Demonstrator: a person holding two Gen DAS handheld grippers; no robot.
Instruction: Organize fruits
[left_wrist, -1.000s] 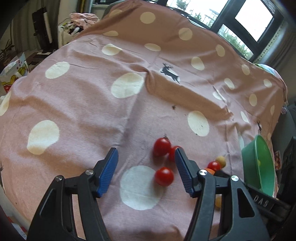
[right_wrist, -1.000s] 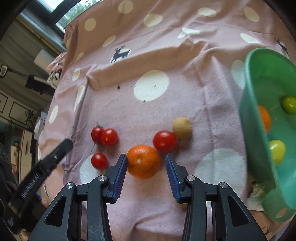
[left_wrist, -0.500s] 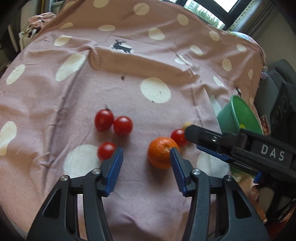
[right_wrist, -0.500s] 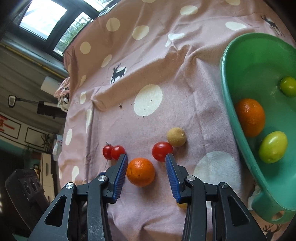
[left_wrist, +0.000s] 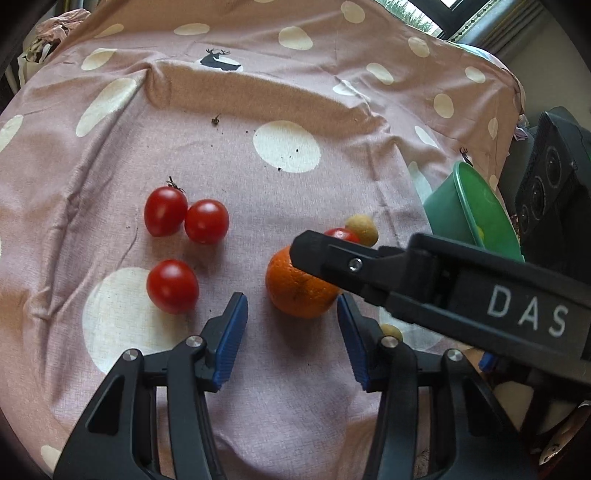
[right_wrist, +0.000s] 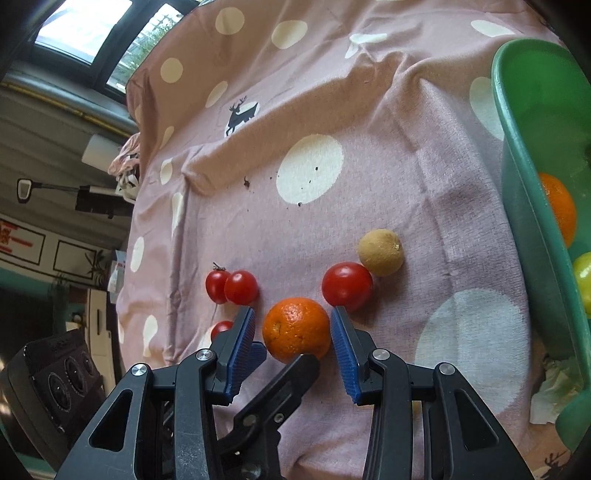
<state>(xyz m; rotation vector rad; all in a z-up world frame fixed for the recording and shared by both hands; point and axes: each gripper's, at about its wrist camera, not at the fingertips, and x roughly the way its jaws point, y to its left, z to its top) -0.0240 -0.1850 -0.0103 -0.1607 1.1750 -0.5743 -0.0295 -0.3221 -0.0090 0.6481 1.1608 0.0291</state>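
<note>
— Two views. Left wrist first?
— Left gripper (left_wrist: 291, 314): fingers apart, nothing gripped (they have just been narrowing); the orange (left_wrist: 301, 286) sits just ahead on the pink spotted cloth (left_wrist: 258, 92).
— Right wrist?
— Right gripper (right_wrist: 293, 332): fingers flank that orange, seemingly not pressing. Green bowl (right_wrist: 517, 184) at the right.

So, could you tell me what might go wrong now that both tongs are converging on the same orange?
Both the left tongs and right tongs bracket the orange, so they could collide. The nearest cherry tomato sits right by the right tongs' pad and may get nudged into the longan and roll.
</note>
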